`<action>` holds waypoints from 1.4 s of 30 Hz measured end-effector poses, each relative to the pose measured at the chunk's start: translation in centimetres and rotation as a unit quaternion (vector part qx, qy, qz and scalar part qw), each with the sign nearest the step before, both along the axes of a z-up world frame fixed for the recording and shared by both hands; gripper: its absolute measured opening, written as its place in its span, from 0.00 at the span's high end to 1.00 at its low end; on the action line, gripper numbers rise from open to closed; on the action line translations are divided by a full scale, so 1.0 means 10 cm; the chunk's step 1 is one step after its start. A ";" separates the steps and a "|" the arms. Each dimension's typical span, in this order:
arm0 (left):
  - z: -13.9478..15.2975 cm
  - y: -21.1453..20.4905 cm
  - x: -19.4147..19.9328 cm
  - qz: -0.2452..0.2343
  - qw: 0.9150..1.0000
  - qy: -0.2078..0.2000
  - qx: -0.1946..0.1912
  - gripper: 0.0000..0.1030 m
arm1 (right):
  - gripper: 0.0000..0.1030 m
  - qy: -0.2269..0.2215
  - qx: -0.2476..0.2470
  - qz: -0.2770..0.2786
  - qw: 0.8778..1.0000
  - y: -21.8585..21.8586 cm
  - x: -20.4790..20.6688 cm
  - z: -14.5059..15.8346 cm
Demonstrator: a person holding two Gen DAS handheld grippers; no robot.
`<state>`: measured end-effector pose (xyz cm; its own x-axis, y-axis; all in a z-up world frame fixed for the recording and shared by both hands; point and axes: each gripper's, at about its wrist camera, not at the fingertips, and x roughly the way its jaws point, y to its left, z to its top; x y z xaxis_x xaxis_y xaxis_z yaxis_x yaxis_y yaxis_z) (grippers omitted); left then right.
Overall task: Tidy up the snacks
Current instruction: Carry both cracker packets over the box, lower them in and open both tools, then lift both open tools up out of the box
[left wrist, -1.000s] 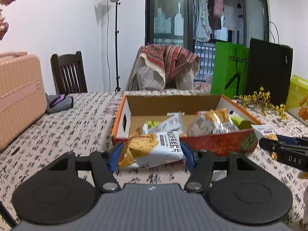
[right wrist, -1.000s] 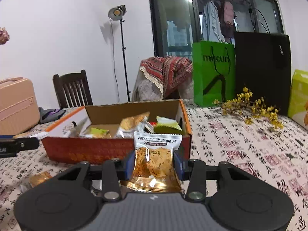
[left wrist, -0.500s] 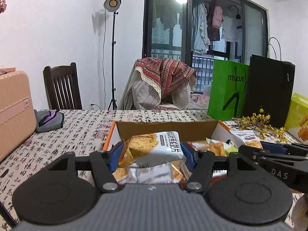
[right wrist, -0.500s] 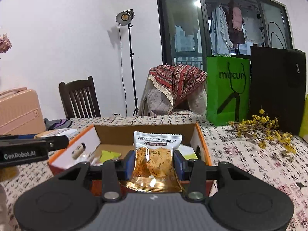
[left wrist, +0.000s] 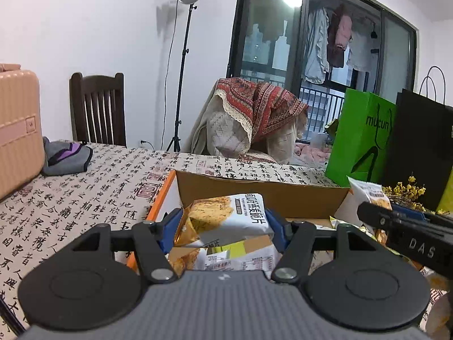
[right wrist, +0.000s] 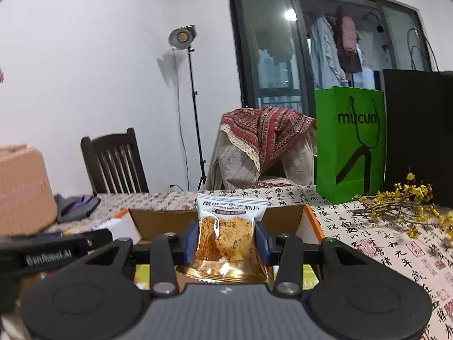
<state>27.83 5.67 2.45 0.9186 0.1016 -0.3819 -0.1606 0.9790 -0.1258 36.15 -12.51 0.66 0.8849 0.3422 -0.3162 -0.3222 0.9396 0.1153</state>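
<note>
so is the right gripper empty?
No, the right gripper is clamped on a snack packet, held upright between its blue pads above the cardboard box.

Occlusions and crops:
1. Cardboard box [right wrist: 286, 215]: near wall and most contents hidden behind tongs housing.
2. Pink suitcase [left wrist: 17, 130]: cut by left edge.
3. Black bag [right wrist: 419, 136]: cropped at right.
4. Snack packet [right wrist: 226, 238] print: largely illegible.

"mucun" on green bag [right wrist: 350, 141]; probably "DAS" on right gripper [left wrist: 419, 248].
</note>
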 end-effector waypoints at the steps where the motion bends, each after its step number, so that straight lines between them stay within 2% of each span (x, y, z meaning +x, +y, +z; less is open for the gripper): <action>1: -0.01 0.00 0.00 -0.003 1.000 -0.001 -0.001 0.38 | 0.60 0.002 0.001 0.002 1.000 0.00 0.01 -0.01; 3: -0.03 -0.01 0.00 -0.002 1.000 -0.003 0.003 0.37 | 0.60 0.004 -0.003 0.005 1.000 0.00 0.01 -0.02; 6: -0.05 -0.04 -0.02 0.000 1.000 -0.012 0.011 0.32 | 0.59 0.019 -0.010 -0.003 1.000 0.00 0.04 -0.06; 8: -0.06 -0.07 -0.05 0.008 1.000 -0.021 0.019 0.20 | 0.58 0.030 -0.005 -0.009 1.000 -0.02 0.05 -0.08; 9: -0.07 -0.07 -0.06 0.012 0.999 -0.025 0.021 0.18 | 0.56 0.033 -0.001 -0.010 0.999 -0.05 0.05 -0.08; 10: -0.06 -0.06 -0.07 0.015 0.999 -0.027 0.020 0.12 | 0.52 0.034 0.004 -0.013 0.999 -0.08 0.05 -0.08; 11: -0.05 -0.05 -0.09 0.018 0.999 -0.031 0.017 0.00 | 0.44 0.035 0.010 -0.015 0.999 -0.10 0.05 -0.08; 13: -0.04 -0.03 -0.14 0.028 0.999 -0.045 0.007 0.00 | 0.03 0.034 0.022 -0.021 0.999 -0.14 0.04 -0.07; 14: -0.02 -0.03 -0.15 0.030 0.998 -0.045 0.008 0.00 | 0.00 0.031 0.026 -0.023 0.999 -0.15 0.02 -0.06; 35: 0.02 -0.02 -0.19 0.031 0.999 -0.037 -0.002 0.00 | 0.00 0.042 0.026 -0.041 0.998 -0.19 -0.01 -0.05; 40: 0.14 -0.01 -0.26 0.028 0.999 -0.027 -0.015 0.00 | 0.00 0.038 0.024 -0.043 0.998 -0.21 -0.06 0.03; 42: 0.20 0.00 -0.31 0.031 0.999 -0.023 -0.020 0.00 | 0.00 0.049 0.023 -0.042 0.998 -0.23 -0.09 0.09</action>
